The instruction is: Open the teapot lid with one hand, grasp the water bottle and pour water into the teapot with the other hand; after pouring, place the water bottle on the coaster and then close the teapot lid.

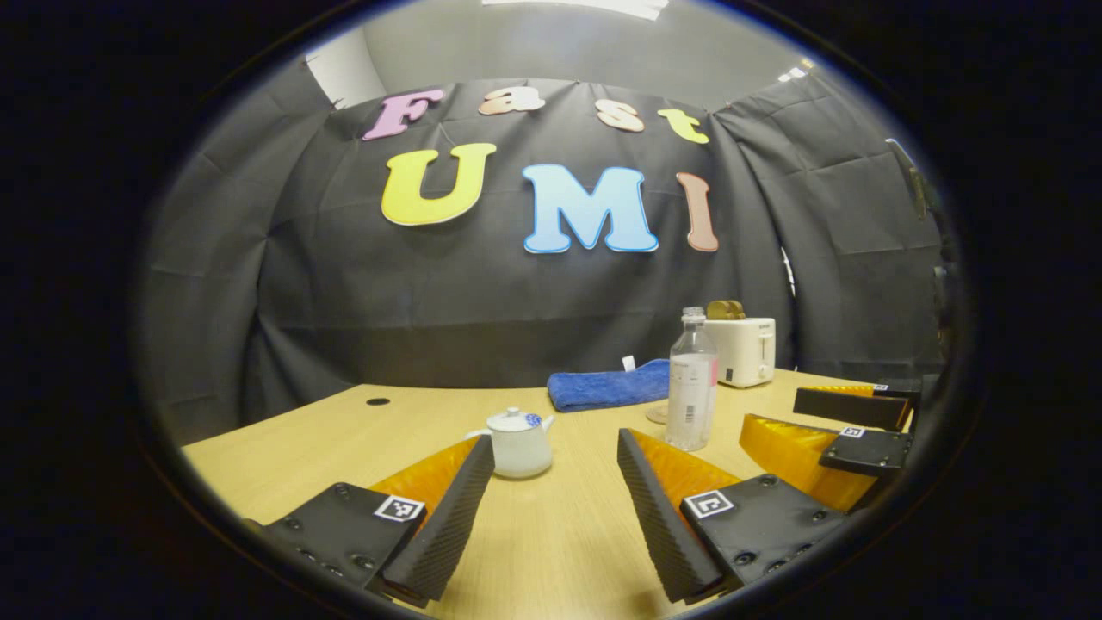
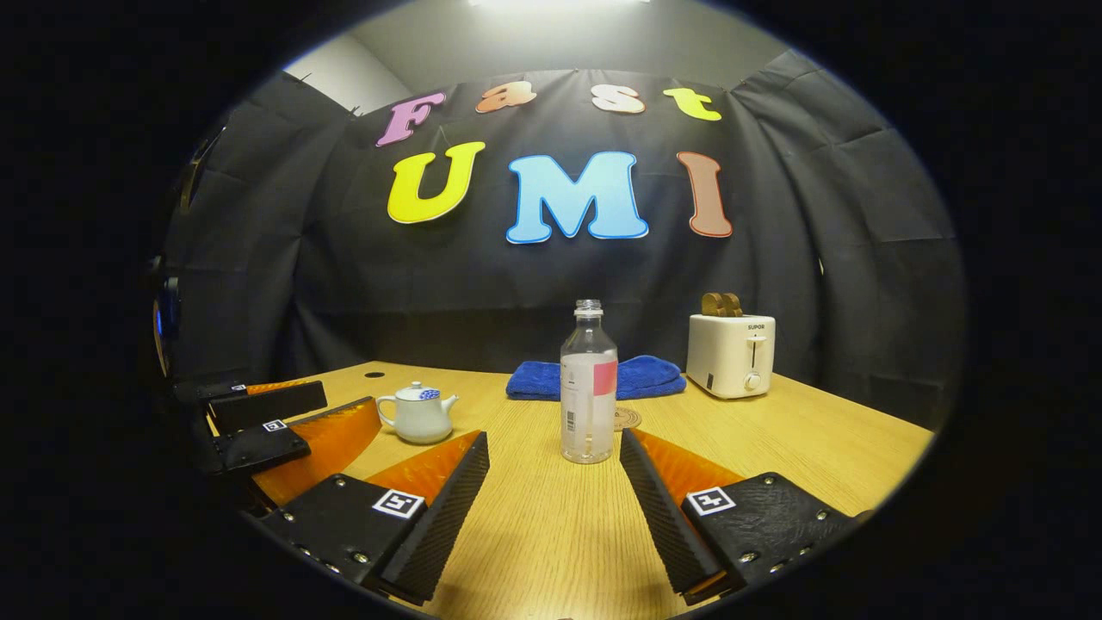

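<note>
In the left gripper view, the left gripper (image 1: 555,499) hovers spread wide over the table (image 1: 362,430); the lidded teapot (image 1: 519,443) stands just ahead, the water bottle (image 1: 691,379) farther right; in the right gripper view, the right gripper (image 2: 555,495) gapes empty, the uncapped bottle upright ahead, the coaster (image 2: 627,419) just behind it.

Wooden table (image 2: 775,448) with teapot (image 2: 419,413), water bottle (image 2: 588,387), coaster (image 2: 628,419), blue towel (image 2: 646,376), toaster (image 2: 731,353).

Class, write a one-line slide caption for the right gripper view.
Open right gripper faces an uncapped water bottle; lidded teapot sits left.
</note>
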A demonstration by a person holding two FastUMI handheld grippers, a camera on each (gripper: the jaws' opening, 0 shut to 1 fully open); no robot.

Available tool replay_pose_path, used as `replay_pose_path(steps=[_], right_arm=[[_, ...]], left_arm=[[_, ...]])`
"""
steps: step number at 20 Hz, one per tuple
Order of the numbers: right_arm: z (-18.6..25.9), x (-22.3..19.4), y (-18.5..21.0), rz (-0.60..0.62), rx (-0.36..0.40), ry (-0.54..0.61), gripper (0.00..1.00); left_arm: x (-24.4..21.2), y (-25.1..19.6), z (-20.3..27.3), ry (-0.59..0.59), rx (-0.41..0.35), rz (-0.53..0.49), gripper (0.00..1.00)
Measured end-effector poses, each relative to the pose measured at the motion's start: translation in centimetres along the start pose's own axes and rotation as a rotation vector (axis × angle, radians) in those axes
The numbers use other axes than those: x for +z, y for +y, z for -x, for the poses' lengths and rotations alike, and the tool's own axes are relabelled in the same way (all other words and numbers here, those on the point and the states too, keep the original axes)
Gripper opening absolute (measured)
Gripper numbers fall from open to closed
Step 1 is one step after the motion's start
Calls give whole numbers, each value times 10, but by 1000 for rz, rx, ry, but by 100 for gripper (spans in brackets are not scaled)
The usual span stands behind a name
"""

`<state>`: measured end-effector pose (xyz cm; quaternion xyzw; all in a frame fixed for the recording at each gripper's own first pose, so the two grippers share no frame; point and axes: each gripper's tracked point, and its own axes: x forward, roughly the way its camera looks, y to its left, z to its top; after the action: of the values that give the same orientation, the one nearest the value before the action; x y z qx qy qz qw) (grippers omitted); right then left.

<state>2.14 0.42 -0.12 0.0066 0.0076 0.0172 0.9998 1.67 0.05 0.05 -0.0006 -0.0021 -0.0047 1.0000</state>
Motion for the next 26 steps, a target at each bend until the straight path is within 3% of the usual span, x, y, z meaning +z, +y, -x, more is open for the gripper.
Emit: replay_pose_path(steps=[7, 17, 24, 25, 26], right_arm=[[-49, -4, -13, -15, -21, 86, 95], [-101, -1, -29, -38, -77, 144, 95], [-133, -15, -39, -42, -133, 191, 95], [-136, -14, -38, -43, -136, 187, 95], [-140, -12, -37, -36, -135, 179, 95]], left_arm=[[-10, 14, -60, 65, -24, 30, 96], [0, 22, -130, 65, -59, -26, 96], [-15, 35, -159, 97, -56, 24, 96], [-12, 34, -162, 92, -61, 35, 96], [-14, 34, -163, 97, -62, 47, 89]])
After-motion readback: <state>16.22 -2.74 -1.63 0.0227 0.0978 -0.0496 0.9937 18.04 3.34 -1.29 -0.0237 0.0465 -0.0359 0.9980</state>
